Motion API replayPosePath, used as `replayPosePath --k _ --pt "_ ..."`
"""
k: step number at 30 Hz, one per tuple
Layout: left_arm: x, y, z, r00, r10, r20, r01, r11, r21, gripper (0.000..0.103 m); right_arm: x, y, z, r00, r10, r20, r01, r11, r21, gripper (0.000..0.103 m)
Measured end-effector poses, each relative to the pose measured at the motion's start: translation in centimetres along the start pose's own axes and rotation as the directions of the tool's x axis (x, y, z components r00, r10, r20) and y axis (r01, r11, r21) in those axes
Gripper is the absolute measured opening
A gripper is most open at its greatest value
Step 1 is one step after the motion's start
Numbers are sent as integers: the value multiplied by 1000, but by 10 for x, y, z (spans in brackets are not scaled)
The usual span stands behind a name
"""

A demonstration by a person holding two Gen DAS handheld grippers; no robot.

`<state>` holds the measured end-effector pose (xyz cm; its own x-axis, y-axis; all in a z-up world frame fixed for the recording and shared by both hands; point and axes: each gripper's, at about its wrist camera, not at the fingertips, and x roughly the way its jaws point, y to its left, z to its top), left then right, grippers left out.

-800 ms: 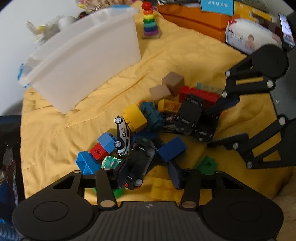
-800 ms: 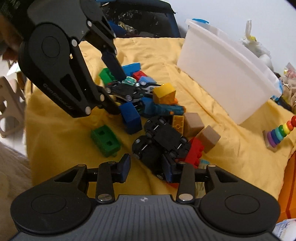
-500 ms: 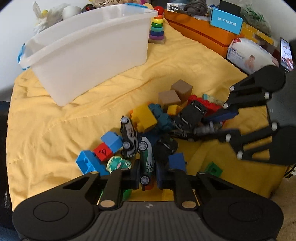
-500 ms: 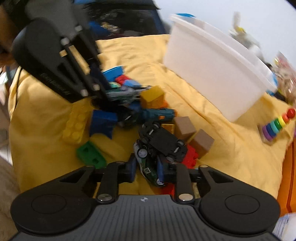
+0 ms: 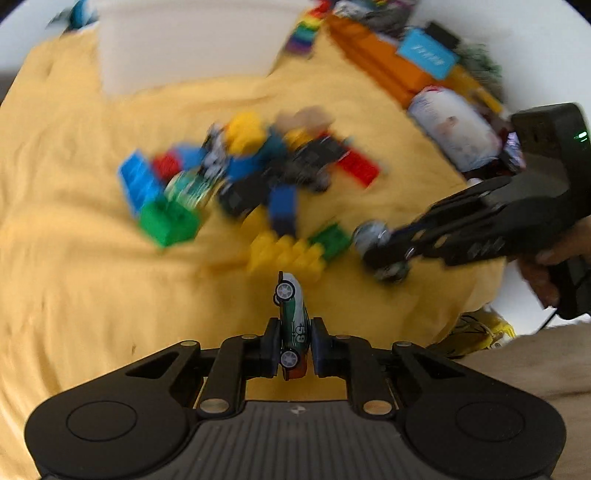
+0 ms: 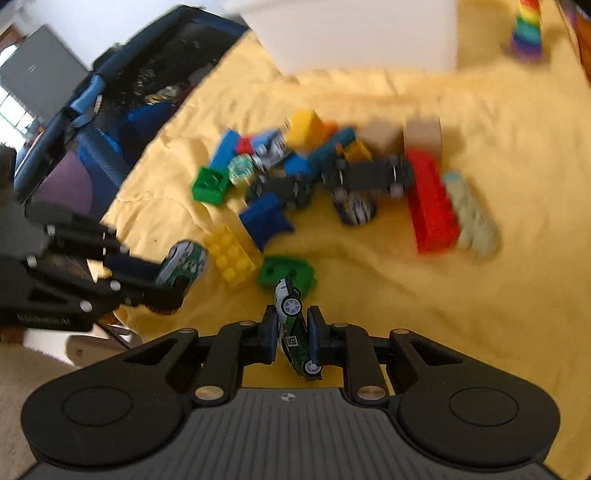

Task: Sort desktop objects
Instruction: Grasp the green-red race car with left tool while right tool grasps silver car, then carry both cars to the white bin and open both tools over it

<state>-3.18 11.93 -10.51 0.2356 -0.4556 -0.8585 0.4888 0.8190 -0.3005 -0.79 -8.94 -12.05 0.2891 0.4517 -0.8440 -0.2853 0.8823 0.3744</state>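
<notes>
Altogether, counts: two claws in view, each clamped on one toy car; one white bin; one rainbow ring stacker; one loose heap of bricks and cars.
Left claw (image 5: 293,345): clenched on a green-and-white toy car (image 5: 293,325) marked "59", held on its side above the yellow cloth (image 5: 74,258), nearer the camera than the heap.
Right claw (image 6: 291,334): clenched on a second green-and-white car (image 6: 293,332) marked "8", nose up between the pads, nearer the camera than the heap.
Heap (image 6: 314,177): on the cloth between the claws and the bin; blurred. Readable in it: two green bricks, one long red brick (image 6: 432,203), one yellow studded brick (image 6: 231,254), several blue bricks, two tan blocks, at least three dark cars lying overturned. Exact totals cannot be told.
White bin (image 6: 362,33): beyond the heap, standing on the cloth.
Ring stacker (image 6: 526,29): just right of the bin.
Beyond the heap, right side: orange box (image 5: 384,62) with a blue card whose writing is too blurred to read, and a white wipes pack (image 5: 450,125).
Person's hand (image 5: 546,266): grips the right claw's handle, right of the heap.
</notes>
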Motion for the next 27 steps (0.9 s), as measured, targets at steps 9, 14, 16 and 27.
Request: replayPosePath --k 9,14,16,27 --pt "-24 6 -3 975 199 102 -204 978 40 33 -15 -10 2 983 -159 88 161 987 -23 36" --pt "-22 -12 -10 946 300 121 -303 953 11 45 -25 2 -2 968 -235 89 239 970 -41 61" --pt "-13 -18 -10 953 285 108 -286 958 0 45 -19 8 -4 965 -249 81 254 966 -58 61" --pt "6 -20 -13 954 292 67 -291 956 -18 32 16 20 -21 949 -299 97 314 911 -268 38"
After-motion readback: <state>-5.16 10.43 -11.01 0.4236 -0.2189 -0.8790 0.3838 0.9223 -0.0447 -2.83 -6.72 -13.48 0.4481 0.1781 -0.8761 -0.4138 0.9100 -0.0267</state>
